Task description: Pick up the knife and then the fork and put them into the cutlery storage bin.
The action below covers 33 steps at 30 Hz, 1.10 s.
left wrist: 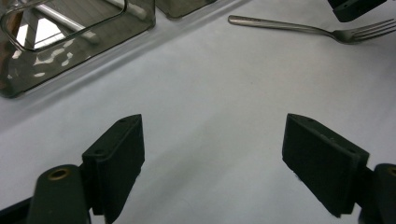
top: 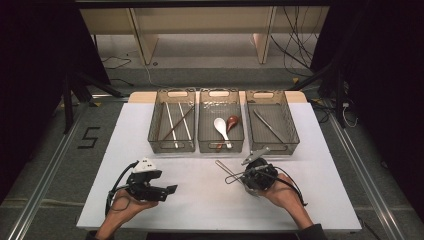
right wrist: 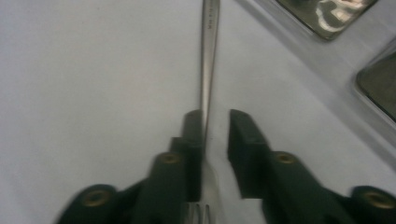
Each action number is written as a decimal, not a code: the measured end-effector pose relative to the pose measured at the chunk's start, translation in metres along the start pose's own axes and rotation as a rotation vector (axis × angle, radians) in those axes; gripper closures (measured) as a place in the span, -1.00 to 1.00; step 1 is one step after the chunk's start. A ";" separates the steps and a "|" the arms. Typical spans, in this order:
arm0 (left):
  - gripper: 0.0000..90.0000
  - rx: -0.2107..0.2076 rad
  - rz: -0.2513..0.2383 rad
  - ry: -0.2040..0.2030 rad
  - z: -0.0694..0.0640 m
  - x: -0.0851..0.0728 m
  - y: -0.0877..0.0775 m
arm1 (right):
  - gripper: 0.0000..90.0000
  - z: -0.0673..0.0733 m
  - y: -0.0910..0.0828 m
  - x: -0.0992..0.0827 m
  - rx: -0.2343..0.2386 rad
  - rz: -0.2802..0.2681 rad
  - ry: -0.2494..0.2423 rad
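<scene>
**A:** so where's this at? looks like cutlery sorting into the three smoky plastic bins along the far side of the table [top: 150, 200]

**B:** yeah. left bin [top: 171, 121] has chopsticks in it, middle bin [top: 221, 121] has a white spoon [top: 220, 126] and a reddish-brown one [top: 232, 121], right bin [top: 272, 120] has one long metal piece, can't tell what kind. so I'd say most of it is put away already

**A:** and the fork?

**B:** fork [right wrist: 208, 70] is lying flat on the white table just in front of the middle and right bins. in the right gripper view its neck sits between the jaws of the right gripper [right wrist: 215, 140], handle pointing away toward the bins. there's a visible gap between the pads, fork close against the one on the left of that view, so I'd call it slightly parted, not clamped on it

**A:** other hand?

**B:** left gripper [left wrist: 212, 163] is hanging over bare table with the jaws wide apart, nothing in them. you can see the fork off in the distance from its camera

**A:** so what's left

**B:** my guess, get a real grip on that fork and drop it in the right bin
</scene>
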<state>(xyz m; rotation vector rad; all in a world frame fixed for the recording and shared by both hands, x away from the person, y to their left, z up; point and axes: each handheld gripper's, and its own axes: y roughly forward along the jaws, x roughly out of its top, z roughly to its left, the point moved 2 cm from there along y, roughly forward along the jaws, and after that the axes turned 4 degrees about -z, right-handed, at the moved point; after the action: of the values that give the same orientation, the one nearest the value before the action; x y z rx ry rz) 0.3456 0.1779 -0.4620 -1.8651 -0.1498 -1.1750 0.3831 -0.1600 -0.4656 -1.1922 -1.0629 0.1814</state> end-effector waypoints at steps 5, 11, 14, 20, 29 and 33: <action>-0.55 0.004 -0.013 -0.007 0.000 0.000 -0.001 | 0.30 -0.002 0.004 0.007 0.004 0.026 0.016; -0.58 0.005 -0.018 -0.006 0.000 0.000 -0.001 | 0.12 -0.003 0.016 0.011 0.009 0.070 0.030; -0.60 0.006 -0.027 -0.005 0.000 0.000 -0.002 | 0.14 -0.001 0.020 0.012 0.017 0.091 0.023; -0.61 0.004 -0.042 -0.009 0.000 0.000 -0.003 | 0.32 0.000 0.025 0.013 0.015 0.118 0.021; -0.61 0.003 -0.044 -0.009 0.000 0.000 -0.004 | 0.53 0.001 0.029 0.014 0.017 0.155 0.010; -0.61 0.005 -0.048 -0.010 0.000 0.000 -0.004 | 0.62 0.001 0.029 0.016 0.017 0.174 0.003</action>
<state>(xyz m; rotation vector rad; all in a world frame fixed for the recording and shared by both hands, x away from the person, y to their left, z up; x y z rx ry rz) 0.3437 0.1801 -0.4593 -1.8720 -0.2041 -1.1970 0.4019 -0.1372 -0.4805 -1.2694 -0.9526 0.3230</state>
